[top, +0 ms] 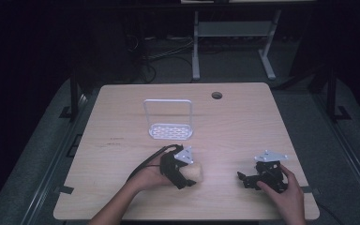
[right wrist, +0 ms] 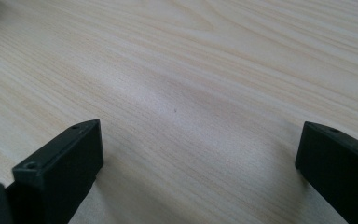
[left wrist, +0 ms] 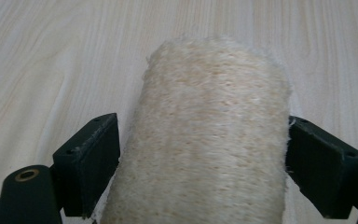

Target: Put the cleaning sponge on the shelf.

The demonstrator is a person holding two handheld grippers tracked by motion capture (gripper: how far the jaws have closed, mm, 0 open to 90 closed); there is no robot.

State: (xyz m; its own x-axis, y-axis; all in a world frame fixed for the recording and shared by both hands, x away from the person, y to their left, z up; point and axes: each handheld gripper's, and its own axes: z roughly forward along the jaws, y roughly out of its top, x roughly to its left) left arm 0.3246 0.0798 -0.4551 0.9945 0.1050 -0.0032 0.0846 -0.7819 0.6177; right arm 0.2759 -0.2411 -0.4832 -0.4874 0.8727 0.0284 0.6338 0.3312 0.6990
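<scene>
A beige, fuzzy loofah-like roll [top: 196,171] lies on the wooden table [top: 122,117] near its front middle. My left gripper [top: 185,176] is shut on it. In the left gripper view both black jaws press against the sides of the roll [left wrist: 214,116], which hides the table between them. My right gripper [top: 244,180] rests low over the table at the front right, held by a hand. Its jaws stand wide open in the right gripper view, with bare wood [right wrist: 200,107] between them.
A white wire rack [top: 168,120] with a perforated base stands upright at the table's middle. A round cable hole [top: 216,95] sits near the far edge. Beyond the table are desk legs [top: 196,47] and cables on a dark floor.
</scene>
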